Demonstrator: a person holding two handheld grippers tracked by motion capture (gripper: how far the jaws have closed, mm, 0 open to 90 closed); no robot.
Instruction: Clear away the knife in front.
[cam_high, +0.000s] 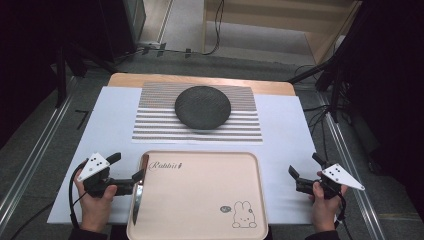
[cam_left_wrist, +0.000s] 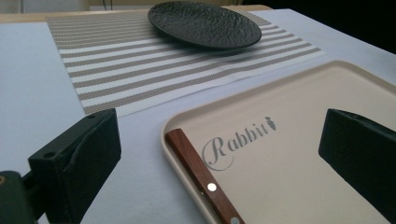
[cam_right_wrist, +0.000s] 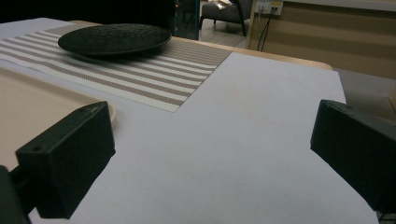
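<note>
Knife (cam_high: 138, 192) lies inside the tray (cam_high: 200, 160), tight along the tray's left rim. Long axis runs near-to-far along that rim: wooden handle (cam_left_wrist: 201, 179) at the far end, close to the tray's far-left corner and next to the "Rabbit" print (cam_high: 169, 165), blade pointing back toward the person. Two rivets visible on the handle in the left gripper view.

Left gripper (cam_high: 124, 173) sits just left of the tray, over the rim, jaws spread wide with nothing between them. One jaw hangs outside the tray over the white desk (cam_high: 290, 130) cover, the other over the tray floor, so the handle sits between the two jaws and slightly below. Jaw line crosses the handle's long axis roughly square, which looks good for a pinch across the width. Not touching the knife yet.

Right gripper (cam_high: 303, 174) is well off the tray's right side, over bare desk, also wide apart and empty. It is far from the knife, the whole tray between them.

So the left hand (cam_high: 95, 205) is clearly the nearer one; the likely move is a short drop down and forward onto the handle, then close.

Beyond the tray's far edge: striped placemat (cam_high: 150, 120) with black plate (cam_high: 202, 106) centred on it, probable place to set the knife beside.

Risk: handle lies against the raised rim, outer jaw may catch on it.
</note>
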